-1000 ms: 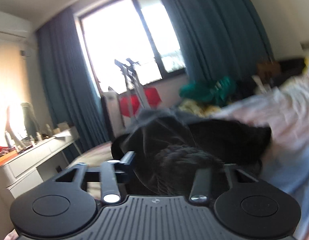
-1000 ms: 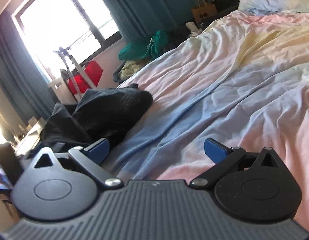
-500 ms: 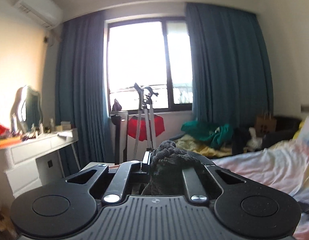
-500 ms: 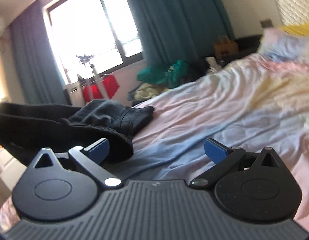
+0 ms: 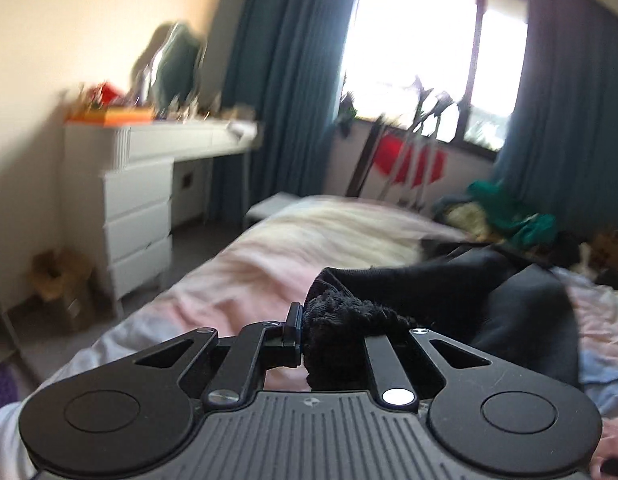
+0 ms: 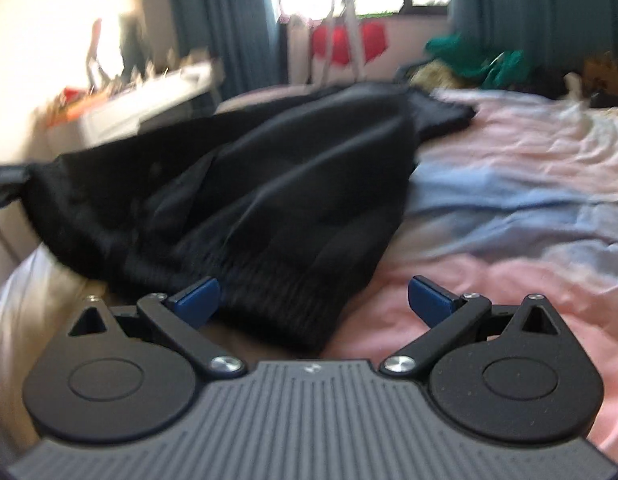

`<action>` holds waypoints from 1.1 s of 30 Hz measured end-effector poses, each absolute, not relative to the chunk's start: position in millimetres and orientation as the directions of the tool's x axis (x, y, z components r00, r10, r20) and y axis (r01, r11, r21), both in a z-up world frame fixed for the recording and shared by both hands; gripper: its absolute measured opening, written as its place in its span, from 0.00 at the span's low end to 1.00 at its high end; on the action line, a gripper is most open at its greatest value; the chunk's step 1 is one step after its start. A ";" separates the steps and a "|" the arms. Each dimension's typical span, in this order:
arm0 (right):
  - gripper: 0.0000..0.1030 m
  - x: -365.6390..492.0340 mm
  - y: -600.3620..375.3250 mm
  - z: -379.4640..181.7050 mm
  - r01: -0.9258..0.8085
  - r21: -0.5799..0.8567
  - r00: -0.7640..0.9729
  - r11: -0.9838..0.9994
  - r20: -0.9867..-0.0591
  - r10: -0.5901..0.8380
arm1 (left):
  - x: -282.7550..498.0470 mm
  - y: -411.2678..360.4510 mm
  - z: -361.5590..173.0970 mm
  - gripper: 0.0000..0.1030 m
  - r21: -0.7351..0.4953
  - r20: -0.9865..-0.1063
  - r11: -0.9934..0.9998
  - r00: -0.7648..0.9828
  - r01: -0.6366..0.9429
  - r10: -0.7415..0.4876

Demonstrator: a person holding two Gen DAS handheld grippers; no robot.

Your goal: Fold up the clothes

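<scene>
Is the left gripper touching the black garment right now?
Touching. The left wrist view shows the left gripper with its jaws closed on a bunched ribbed edge of the black garment, no gap between them.

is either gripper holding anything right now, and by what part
The left gripper pinches the black garment by its bunched ribbed edge. The right gripper is open, holding nothing.

Left gripper (image 5: 333, 336) is clamped on a bunched ribbed edge of the black garment (image 5: 469, 292), lower middle. The rest trails right over the pink bedsheet (image 5: 249, 280). White dresser (image 5: 137, 200) at left.
</scene>
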State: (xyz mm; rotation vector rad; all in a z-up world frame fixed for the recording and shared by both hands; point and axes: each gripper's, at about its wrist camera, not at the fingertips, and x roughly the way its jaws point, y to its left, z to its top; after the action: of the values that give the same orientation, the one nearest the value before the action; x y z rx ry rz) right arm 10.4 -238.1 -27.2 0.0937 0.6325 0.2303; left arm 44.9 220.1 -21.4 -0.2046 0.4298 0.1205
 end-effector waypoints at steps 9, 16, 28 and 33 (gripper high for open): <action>0.62 27.4 -209.3 -50.2 -0.062 0.020 0.793 0.998 -0.606 0.062 | 66.9 252.5 -54.2 0.15 -0.308 -0.546 0.909 0.834 -0.280 0.072; 0.62 24.2 -221.1 -42.6 0.009 0.122 0.876 0.992 -0.480 0.051 | 55.5 248.0 -48.4 0.15 -0.341 -0.535 0.902 0.844 -0.264 0.044; 0.21 24.1 -224.8 -31.8 -0.016 0.195 0.883 0.981 -0.458 0.105 | -5.4 233.7 -22.2 0.66 -0.356 -0.543 0.915 0.839 -0.190 -0.037; 0.18 -5.8 -238.9 -4.5 0.021 0.206 0.916 0.978 -0.395 0.063 | -53.7 239.4 -22.2 0.82 -0.629 -0.406 0.777 0.862 -0.024 -0.302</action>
State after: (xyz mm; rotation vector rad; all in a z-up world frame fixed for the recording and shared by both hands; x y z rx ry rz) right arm -5.8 -238.9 -4.5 0.2092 0.4122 0.0219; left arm -53.7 239.4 -22.2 -0.6709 0.5181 -0.1581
